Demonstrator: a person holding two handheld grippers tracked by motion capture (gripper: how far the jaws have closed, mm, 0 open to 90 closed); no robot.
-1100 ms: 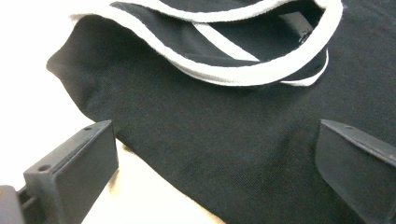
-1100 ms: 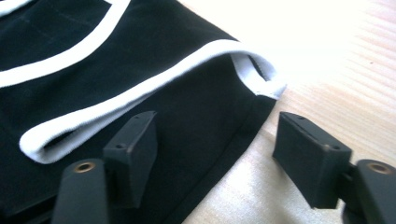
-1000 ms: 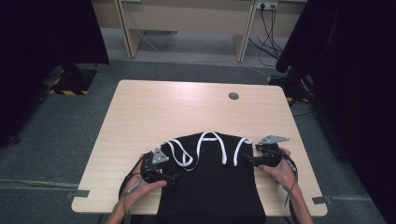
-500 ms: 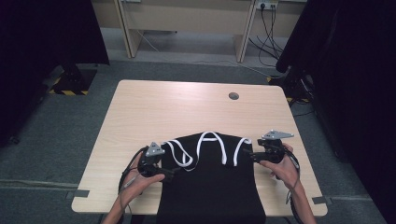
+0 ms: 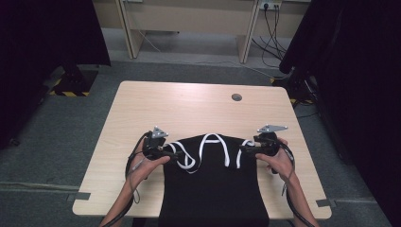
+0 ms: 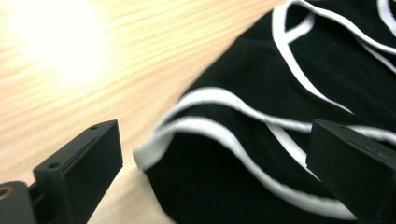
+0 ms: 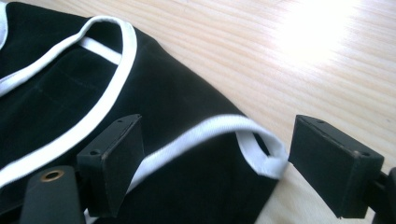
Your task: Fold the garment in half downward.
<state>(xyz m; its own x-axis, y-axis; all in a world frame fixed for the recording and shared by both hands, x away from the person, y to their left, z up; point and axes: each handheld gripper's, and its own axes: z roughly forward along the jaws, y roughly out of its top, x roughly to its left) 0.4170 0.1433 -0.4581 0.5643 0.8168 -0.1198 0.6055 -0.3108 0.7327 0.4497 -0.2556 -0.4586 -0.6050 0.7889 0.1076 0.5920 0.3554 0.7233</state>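
Observation:
A black sleeveless top (image 5: 213,189) with white trim lies flat on the wooden table (image 5: 189,109), its hem hanging over the near edge. My left gripper (image 5: 172,153) is at its left shoulder. In the left gripper view the left gripper (image 6: 215,163) is open, and the white-edged shoulder corner (image 6: 187,135) lies between the jaws, untouched. My right gripper (image 5: 243,149) is at the right shoulder. Its jaws have just been opening. In the right gripper view the right gripper (image 7: 215,158) stands wide around the white strap loop (image 7: 261,154) without pressing it.
A round cable hole (image 5: 236,97) sits in the table's far right part. Bare wood stretches beyond the top. Dark curtains (image 5: 47,42) hang on both sides, and the legs of another table (image 5: 248,35) stand on the grey floor behind.
Both hands have shifted a little toward the far side of the table, and both grippers have risen slightly. The top lies where it was.

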